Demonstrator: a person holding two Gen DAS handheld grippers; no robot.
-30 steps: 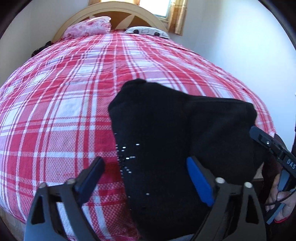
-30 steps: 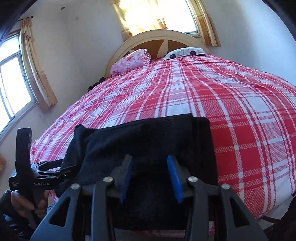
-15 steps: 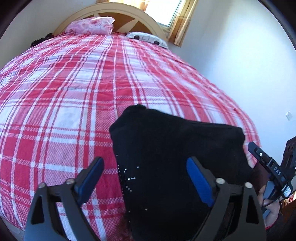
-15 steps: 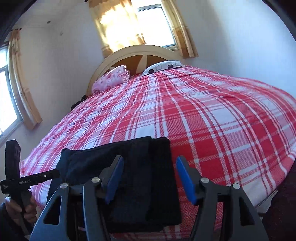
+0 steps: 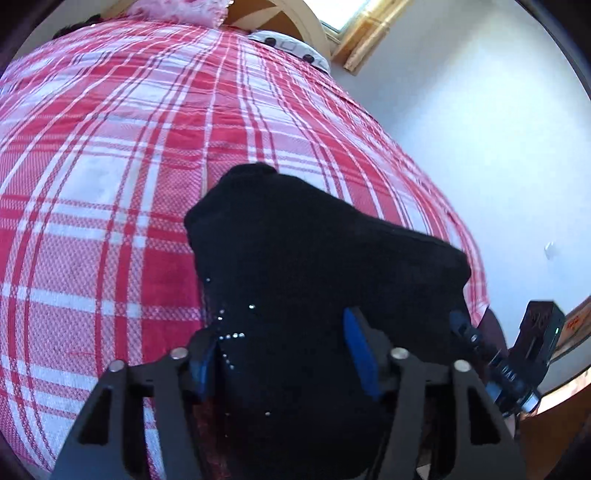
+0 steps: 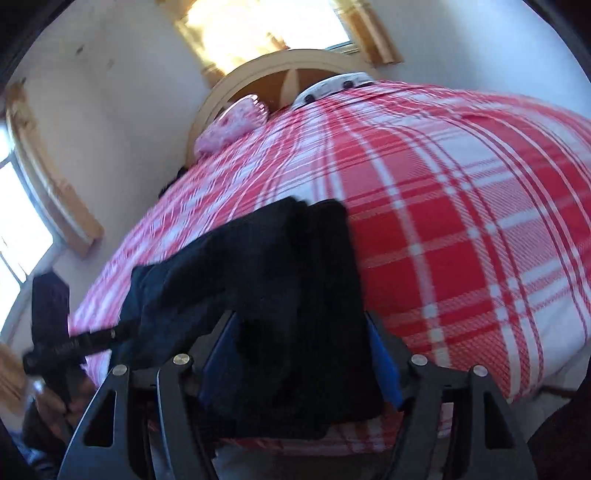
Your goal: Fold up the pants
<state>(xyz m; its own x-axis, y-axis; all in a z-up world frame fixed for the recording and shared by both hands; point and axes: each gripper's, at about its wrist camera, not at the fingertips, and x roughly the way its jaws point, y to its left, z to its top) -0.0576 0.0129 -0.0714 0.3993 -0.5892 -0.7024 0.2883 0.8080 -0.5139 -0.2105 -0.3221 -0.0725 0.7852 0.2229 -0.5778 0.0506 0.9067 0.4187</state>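
Our left gripper (image 5: 284,354) sits low over the near edge of the bed (image 5: 110,206), its blue-padded fingers (image 5: 360,354) spread wide on either side of the folded black pants (image 5: 317,266); we see cloth lying between the pads but no pinch, so we read it as open with nothing held. From the left wrist view the pants lie as a thick folded bundle at the near edge of the bed, toward its right side, with small white specks along their left flank, and their nearest part is hidden under the gripper frame. At the far right of this view the right gripper (image 5: 480,343) appears just beside the bundle, partly cut off by the lens rim, so its fingers cannot be made out there. At the head of the bed a pink pillow (image 5: 177,9) and a white pillow (image 5: 291,46) are cropped by the picture's top edge. Turning to the right wrist view, our right gripper (image 6: 299,354) also stands low at the near edge, fingers (image 6: 384,365) parted widely with the right end of the pants between them and no grip that we can see. The picture is blurred, so the folds are hard to trace. At the left edge the left gripper (image 6: 74,343) shows as a dark shape against the bundle's far end, and the hand (image 6: 55,410) holding it is mostly cut off. The arched headboard (image 6: 280,70) stands below a bright window (image 6: 266,26).
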